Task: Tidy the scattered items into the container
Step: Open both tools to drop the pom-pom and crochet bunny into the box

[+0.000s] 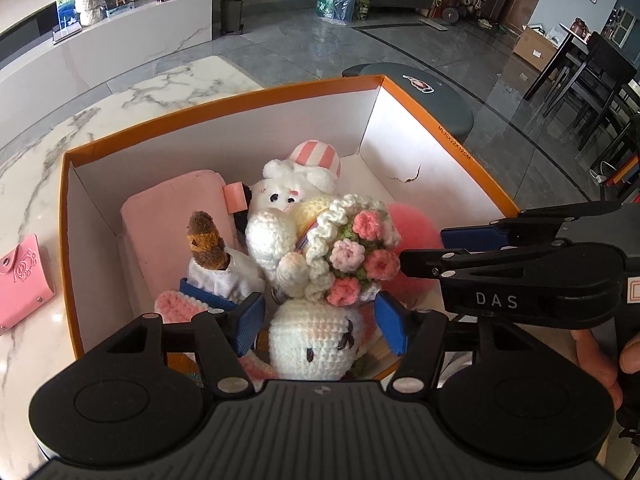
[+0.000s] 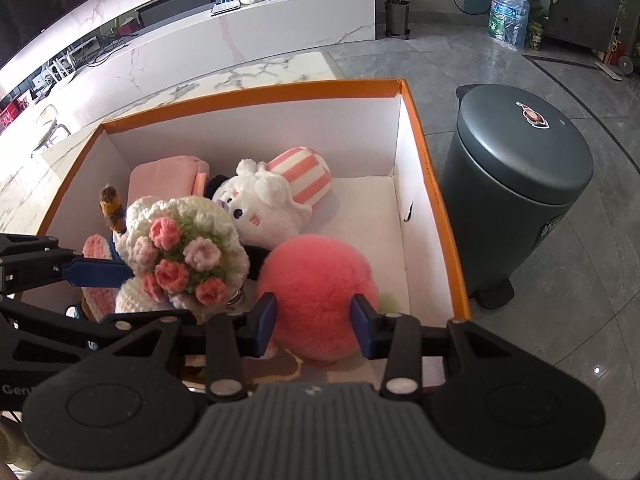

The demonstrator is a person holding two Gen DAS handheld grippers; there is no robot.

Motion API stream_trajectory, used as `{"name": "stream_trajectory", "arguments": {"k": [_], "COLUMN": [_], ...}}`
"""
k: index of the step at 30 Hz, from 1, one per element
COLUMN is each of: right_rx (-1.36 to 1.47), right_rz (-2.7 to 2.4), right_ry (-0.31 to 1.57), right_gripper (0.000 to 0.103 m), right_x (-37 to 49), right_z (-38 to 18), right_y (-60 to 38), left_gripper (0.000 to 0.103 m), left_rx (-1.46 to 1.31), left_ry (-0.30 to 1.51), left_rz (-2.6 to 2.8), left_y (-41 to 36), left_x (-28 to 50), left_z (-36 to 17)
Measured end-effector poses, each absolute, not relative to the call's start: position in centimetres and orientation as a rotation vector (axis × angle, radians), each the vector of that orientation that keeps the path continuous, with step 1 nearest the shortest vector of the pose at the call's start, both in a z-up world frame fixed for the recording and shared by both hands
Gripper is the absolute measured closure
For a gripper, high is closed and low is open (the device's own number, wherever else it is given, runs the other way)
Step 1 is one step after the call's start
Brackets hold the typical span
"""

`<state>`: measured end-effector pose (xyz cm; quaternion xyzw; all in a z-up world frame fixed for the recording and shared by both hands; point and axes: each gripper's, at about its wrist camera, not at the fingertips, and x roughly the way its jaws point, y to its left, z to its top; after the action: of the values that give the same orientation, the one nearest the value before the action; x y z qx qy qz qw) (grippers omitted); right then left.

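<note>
Matt black plastic on the left gripper (image 1: 320, 320), with ribbed blue pads (image 1: 250, 320). Between those pads, a crocheted doll head (image 1: 312, 346) of rough white yarn. Just ahead, a knitted flower bouquet (image 1: 352, 256), knobbly and woolly. Between the fingers of the right gripper (image 2: 314, 322), a fluffy pink pompom (image 2: 316, 292), soft fur. Around everything, a cardboard box (image 1: 224, 98), smooth matt white inside, orange outside. To the left, a pink leather-like wallet (image 1: 24, 280), embossed, on glossy marble table (image 1: 168, 88).
</note>
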<state>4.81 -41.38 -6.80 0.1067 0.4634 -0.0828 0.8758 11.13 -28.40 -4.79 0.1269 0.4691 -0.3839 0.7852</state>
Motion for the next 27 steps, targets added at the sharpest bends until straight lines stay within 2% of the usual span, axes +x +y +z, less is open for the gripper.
{"name": "stream_trajectory", "arguments": {"k": [2, 3, 6, 9, 10, 11, 22, 27], "right_rx": [0.241, 0.251, 0.259, 0.235, 0.227, 0.222, 0.231, 0.229], "right_rz": [-0.170, -0.169, -0.181, -0.205, -0.210, -0.210, -0.182, -0.208], "right_ry": [0.948, 0.936, 0.900, 0.876, 0.870, 0.872, 0.983, 0.973], "right_gripper": [0.059, 0.059, 0.062, 0.074, 0.081, 0.083, 0.084, 0.084], "right_x": [4.6, 4.5, 4.1, 3.8, 3.8, 3.8, 5.2, 5.0], "right_z": [-6.7, -6.7, -6.4, -6.3, -6.2, -6.3, -7.3, -7.3], "right_y": [-41.6, -41.7, -41.7, -41.4, -41.3, -41.3, -41.6, -41.5], "left_gripper": [0.033, 0.042, 0.052, 0.060, 0.061, 0.061, 0.060, 0.059], "left_rx": [0.275, 0.275, 0.277, 0.273, 0.264, 0.255, 0.198, 0.182], "left_ry": [0.991, 0.977, 0.939, 0.933, 0.940, 0.946, 0.982, 0.974], "left_rz": [-0.834, -0.839, -0.854, -0.854, -0.854, -0.855, -0.853, -0.831], "left_y": [-28.3, -28.2, -28.3, -28.5, -28.5, -28.6, -29.3, -29.2], "left_x": [10.9, 10.7, 10.4, 10.6, 10.7, 10.9, 11.8, 11.3], "left_z": [-4.3, -4.0, -3.4, -3.6, -3.8, -4.0, -5.5, -5.4]}}
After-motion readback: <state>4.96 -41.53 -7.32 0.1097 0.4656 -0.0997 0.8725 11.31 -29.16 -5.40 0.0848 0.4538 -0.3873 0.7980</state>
